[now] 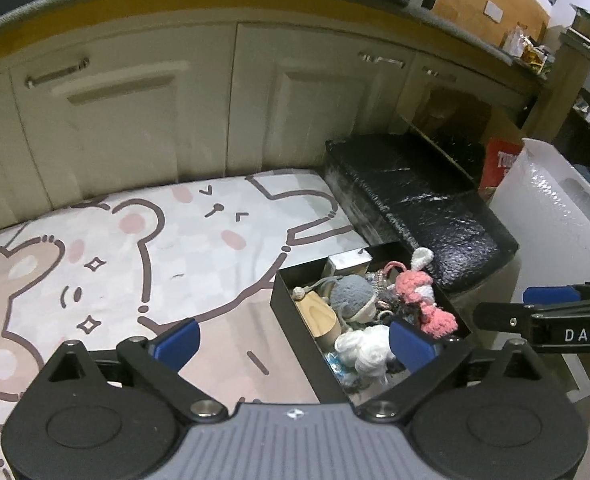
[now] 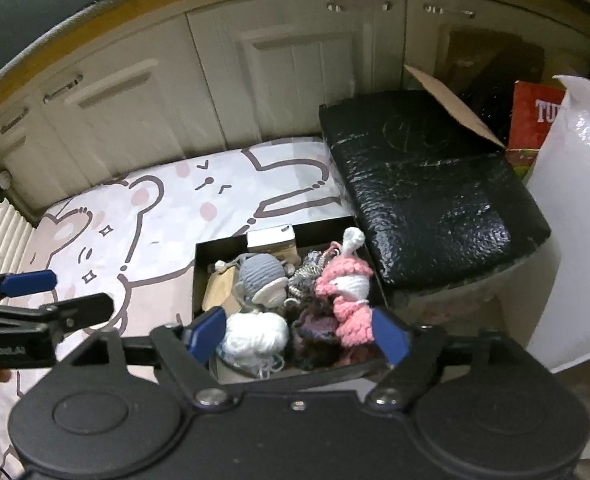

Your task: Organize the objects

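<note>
A black open box [image 1: 291, 320] [image 2: 199, 276] stands on the bear-print mat [image 1: 135, 260]. It holds a pink crochet doll [image 1: 415, 284] [image 2: 347, 292], a grey crochet toy [image 1: 351, 298] [image 2: 261, 274], white yarn [image 1: 363, 346] [image 2: 255, 334], a wooden piece [image 1: 319, 314] and a small pale carton [image 2: 271, 240]. My left gripper [image 1: 293, 340] hangs open above the box's left wall, nothing between its blue pads. My right gripper [image 2: 298, 336] is open over the box's near end, above the toys without touching them. Each gripper shows in the other's view: right gripper [image 1: 511, 304], left gripper [image 2: 67, 294].
A black foil-wrapped block [image 1: 415, 200] [image 2: 427, 184] lies just right of the box. Beyond it stand a white bubble-wrap bag [image 2: 575, 200], a red carton [image 1: 499, 162] and a cardboard flap [image 2: 451, 100]. Cream cabinet doors [image 1: 135, 120] close off the far side of the mat.
</note>
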Tool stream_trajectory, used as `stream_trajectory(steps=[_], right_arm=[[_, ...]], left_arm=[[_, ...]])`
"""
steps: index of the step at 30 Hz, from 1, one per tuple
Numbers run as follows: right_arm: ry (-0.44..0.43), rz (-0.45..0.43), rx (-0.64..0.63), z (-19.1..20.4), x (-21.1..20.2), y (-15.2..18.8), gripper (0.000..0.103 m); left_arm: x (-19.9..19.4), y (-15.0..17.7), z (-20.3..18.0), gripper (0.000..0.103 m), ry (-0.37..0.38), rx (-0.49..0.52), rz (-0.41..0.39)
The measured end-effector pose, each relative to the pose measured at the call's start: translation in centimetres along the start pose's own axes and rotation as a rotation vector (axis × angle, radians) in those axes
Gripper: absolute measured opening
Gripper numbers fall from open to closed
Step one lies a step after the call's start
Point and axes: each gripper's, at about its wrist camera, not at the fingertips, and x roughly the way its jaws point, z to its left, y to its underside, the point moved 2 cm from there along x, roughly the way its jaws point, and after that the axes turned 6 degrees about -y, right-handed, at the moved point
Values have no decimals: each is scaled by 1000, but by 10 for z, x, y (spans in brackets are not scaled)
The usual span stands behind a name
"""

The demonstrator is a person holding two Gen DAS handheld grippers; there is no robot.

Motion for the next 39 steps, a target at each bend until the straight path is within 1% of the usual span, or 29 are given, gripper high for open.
stream_trajectory(steps=[5,7,10,14,16,18,21,25,28,34,36,39], right_arm=[[0,-40,-3,8,-24,11,94],[10,-53,-13,12,-34,16,95],[32,-64,-31,17,-45,24,98],[38,-75,-41,22,-57,36,99],[42,-78,-40,23,-64,42,99],[28,-94,-36,25,-71,48,99],[13,-113,-29,28,-80,57,100],[33,-134,-39,35,-89,68,100],[29,-143,-36,40,-94,75,100],[37,-157,-40,48,-103,85,100],[43,-159,-42,51,-104,88,100],[60,-166,-39,53,-105,91,100]], left_arm=[[-25,12,-3,100,-14,4,-6],[-33,16,-4,100,-33,5,1],[-46,23,-6,100,-48,8,-13],[-62,29,-3,100,-26,-16,-47],[-70,33,-1,101,-27,-28,-65],[-79,38,1,103,-31,-41,-80],[-89,43,3,103,-35,-53,-92],[-99,52,4,103,-59,-44,-91],[-103,59,4,103,-75,-26,-89],[-108,69,4,103,-125,3,-113],[-107,70,5,103,-143,9,-108],[-104,73,7,103,-150,12,-91]])
